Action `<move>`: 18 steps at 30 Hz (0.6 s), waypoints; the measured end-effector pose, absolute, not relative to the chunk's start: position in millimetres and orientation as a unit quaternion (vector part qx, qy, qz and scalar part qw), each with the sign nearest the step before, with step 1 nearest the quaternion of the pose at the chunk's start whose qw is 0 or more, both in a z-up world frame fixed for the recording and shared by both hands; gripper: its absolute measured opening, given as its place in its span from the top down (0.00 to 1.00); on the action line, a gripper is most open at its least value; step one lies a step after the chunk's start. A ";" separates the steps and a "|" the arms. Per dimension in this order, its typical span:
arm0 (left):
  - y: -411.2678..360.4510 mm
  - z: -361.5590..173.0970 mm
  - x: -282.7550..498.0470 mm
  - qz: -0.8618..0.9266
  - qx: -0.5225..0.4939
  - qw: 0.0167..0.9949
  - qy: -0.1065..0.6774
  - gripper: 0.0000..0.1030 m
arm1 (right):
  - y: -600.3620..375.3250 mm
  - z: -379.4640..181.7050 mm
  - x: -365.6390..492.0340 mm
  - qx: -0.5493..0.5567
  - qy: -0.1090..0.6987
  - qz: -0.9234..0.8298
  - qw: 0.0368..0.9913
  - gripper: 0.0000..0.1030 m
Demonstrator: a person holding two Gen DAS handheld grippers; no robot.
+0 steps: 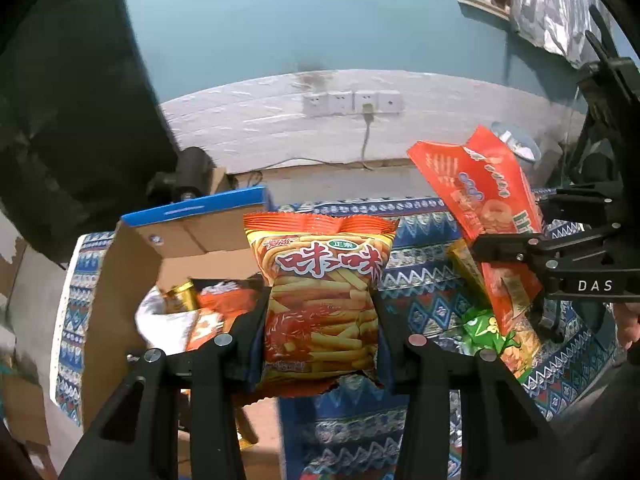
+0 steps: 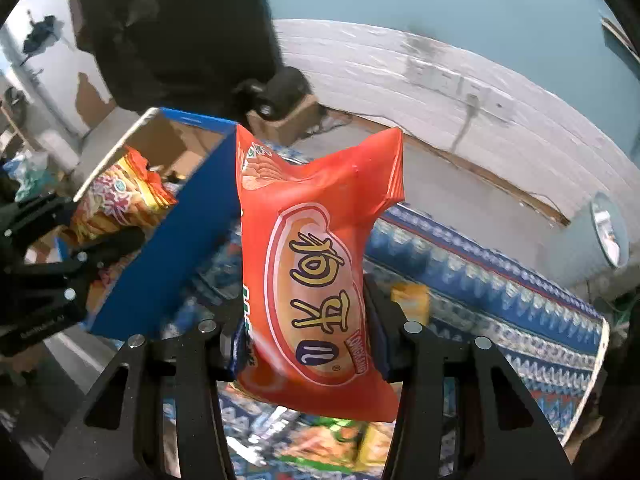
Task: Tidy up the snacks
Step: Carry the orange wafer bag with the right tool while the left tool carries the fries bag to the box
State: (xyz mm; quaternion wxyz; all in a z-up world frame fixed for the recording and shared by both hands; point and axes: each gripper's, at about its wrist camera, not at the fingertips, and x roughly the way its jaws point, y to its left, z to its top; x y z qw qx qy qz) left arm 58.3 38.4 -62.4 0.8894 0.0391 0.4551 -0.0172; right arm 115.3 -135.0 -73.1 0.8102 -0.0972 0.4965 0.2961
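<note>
In the left wrist view my left gripper [image 1: 320,320] is shut on a yellow-orange bag of shrimp sticks [image 1: 320,288], held upright above the table. To its left stands an open cardboard box [image 1: 132,264] with blue outer walls and several snack packs [image 1: 208,308] inside. My right gripper [image 2: 304,340] is shut on a red-orange snack bag [image 2: 316,272], also lifted off the table. That same bag [image 1: 476,184] and the right gripper [image 1: 504,252] show at the right of the left wrist view. The left gripper [image 2: 80,248] with its bag [image 2: 120,200] hangs by the box's blue wall [image 2: 180,240].
A blue patterned cloth [image 1: 420,232] covers the table. A green pack [image 1: 484,328], a yellow packet [image 2: 412,296] and more snacks [image 2: 336,440] lie on it. Wall sockets [image 1: 352,102] with a cable sit behind. A round tub [image 2: 608,228] stands far right, and dark fabric [image 1: 80,120] hangs at the left.
</note>
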 end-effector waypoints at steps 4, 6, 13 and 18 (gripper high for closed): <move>63.3 -57.9 48.1 0.000 0.021 0.892 0.451 0.57 | -106.4 -65.4 112.4 -0.109 0.489 0.312 0.807 0.54; 74.1 -56.8 43.8 0.008 0.013 0.893 0.450 0.57 | -92.9 -63.0 112.0 -0.114 0.486 0.321 0.805 0.54; 116.1 -54.0 31.2 0.045 -0.008 0.894 0.447 0.57 | -41.9 -58.2 109.5 -0.132 0.478 0.347 0.796 0.54; 144.4 -57.6 23.8 0.068 -0.027 0.890 0.449 0.57 | -9.9 -60.8 107.2 -0.144 0.478 0.361 0.788 0.54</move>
